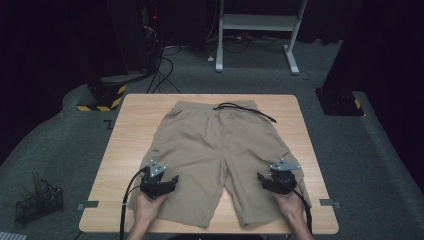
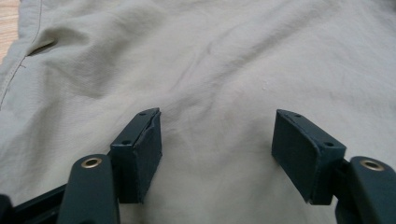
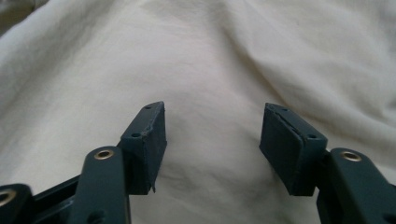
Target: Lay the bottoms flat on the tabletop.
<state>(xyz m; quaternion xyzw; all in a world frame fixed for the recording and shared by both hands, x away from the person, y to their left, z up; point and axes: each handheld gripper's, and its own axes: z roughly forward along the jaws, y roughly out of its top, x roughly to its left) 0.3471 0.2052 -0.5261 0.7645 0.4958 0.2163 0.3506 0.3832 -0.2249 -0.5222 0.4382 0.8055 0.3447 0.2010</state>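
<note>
Hovering over a pair of khaki shorts [image 1: 215, 150], I am holding one gripper in each hand, both spread wide and gripping nothing. The shorts are lying flat and face up in the middle of the wooden counter [image 1: 130, 135], waistband toward the far edge, the two leg hems reaching toward the near edge where my hands are coming in. A black drawstring [image 1: 245, 110] is trailing loose across the waistband toward the far right corner.

I am judging the cloth to be light, thin and limp, a little smooth, so it will be sagging and folding wherever it is not supported. It is not fragile. A pinch on a hem or a side seam, where the fabric is doubled, looks like the surest place to take hold.

My left gripper [image 1: 162, 182] is sitting over the left leg near the near left corner; in the left gripper view its fingers [image 2: 140, 154] are standing apart with softly wrinkled cloth lying between them, unpinched. My right gripper [image 1: 272, 181] is over the right leg by the right side seam; in the right gripper view its fingers [image 3: 144, 144] are likewise parted, cloth between and beneath them, nothing caught.
</note>
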